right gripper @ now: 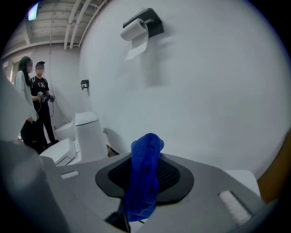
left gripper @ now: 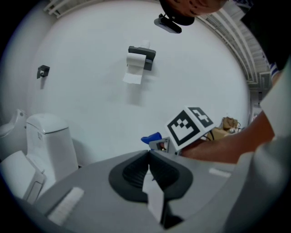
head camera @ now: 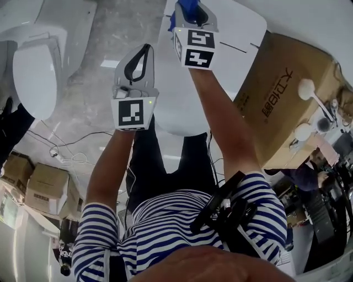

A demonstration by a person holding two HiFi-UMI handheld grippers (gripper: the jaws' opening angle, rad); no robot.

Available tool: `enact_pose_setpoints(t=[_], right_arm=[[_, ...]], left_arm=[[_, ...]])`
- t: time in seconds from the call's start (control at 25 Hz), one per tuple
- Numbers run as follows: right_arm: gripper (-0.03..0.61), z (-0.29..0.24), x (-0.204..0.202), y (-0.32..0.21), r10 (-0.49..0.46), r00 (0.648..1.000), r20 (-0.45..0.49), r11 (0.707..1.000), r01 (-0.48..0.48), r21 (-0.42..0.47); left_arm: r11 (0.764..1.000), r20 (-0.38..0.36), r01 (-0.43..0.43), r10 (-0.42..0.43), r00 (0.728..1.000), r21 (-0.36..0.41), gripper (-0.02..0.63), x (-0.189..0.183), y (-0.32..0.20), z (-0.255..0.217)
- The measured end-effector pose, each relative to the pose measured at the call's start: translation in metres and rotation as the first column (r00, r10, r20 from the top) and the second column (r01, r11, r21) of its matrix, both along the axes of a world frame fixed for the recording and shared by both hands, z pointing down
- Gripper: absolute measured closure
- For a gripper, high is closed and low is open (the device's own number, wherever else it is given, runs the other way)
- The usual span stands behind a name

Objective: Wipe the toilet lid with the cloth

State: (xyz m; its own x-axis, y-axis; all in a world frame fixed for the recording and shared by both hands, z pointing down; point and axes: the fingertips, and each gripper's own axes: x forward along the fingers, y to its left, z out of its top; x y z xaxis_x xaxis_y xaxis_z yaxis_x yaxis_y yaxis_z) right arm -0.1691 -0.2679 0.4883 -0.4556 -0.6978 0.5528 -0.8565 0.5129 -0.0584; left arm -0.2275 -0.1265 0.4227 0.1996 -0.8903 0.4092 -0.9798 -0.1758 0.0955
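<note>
White wall; paper-roll holder at 12 o'clock. Ceiling pipes at 11 o'clock. Head view: grey marbled floor, spare toilet at 9 o'clock, cardboard box at 3 o'clock, cables on the floor at 8 o'clock.

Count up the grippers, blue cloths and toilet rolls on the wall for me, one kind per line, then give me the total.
Grippers: 2 (left gripper, right gripper)
Blue cloth: 1, held in the right gripper's jaws
Toilet roll: 1, on the wall holder
Total: 4
</note>
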Motion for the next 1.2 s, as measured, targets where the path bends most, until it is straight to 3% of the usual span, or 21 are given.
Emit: enact_pose_setpoints(t=[0.2,0.48,0.76,0.96,1.2], right_arm=[[0.459,0.038,-0.026,0.012,-0.015,0.999,-0.031,0.999,0.013,-0.05],[0.459,0.096,-0.028,0.02,-0.008,0.997,-0.074,0.992,-0.002,-0.124],[0.46,0.107,-0.031,0.023,-0.027,0.997,-0.078,0.993,0.018,-0.116],[0.46,0.107,-0.014,0.023,-0.022,0.996,-0.085,0.993,0.012,-0.121],[0.46,0.107,0.042,0.023,0.025,0.995,-0.096,0.992,-0.037,-0.123]], left_arm=[[1.0,-0.008,0.014,-0.014,1.0,-0.011,0.612,-0.023,0.007,0.012],[0.999,-0.03,0.011,-0.012,0.999,-0.033,0.612,-0.025,0.013,0.038],[0.999,-0.035,-0.001,-0.001,0.999,-0.047,0.612,-0.021,0.011,0.046],[0.999,-0.034,-0.025,0.024,0.999,-0.039,0.612,-0.003,0.006,0.044],[0.997,-0.039,-0.071,0.07,0.997,-0.034,0.612,0.039,-0.002,0.042]])
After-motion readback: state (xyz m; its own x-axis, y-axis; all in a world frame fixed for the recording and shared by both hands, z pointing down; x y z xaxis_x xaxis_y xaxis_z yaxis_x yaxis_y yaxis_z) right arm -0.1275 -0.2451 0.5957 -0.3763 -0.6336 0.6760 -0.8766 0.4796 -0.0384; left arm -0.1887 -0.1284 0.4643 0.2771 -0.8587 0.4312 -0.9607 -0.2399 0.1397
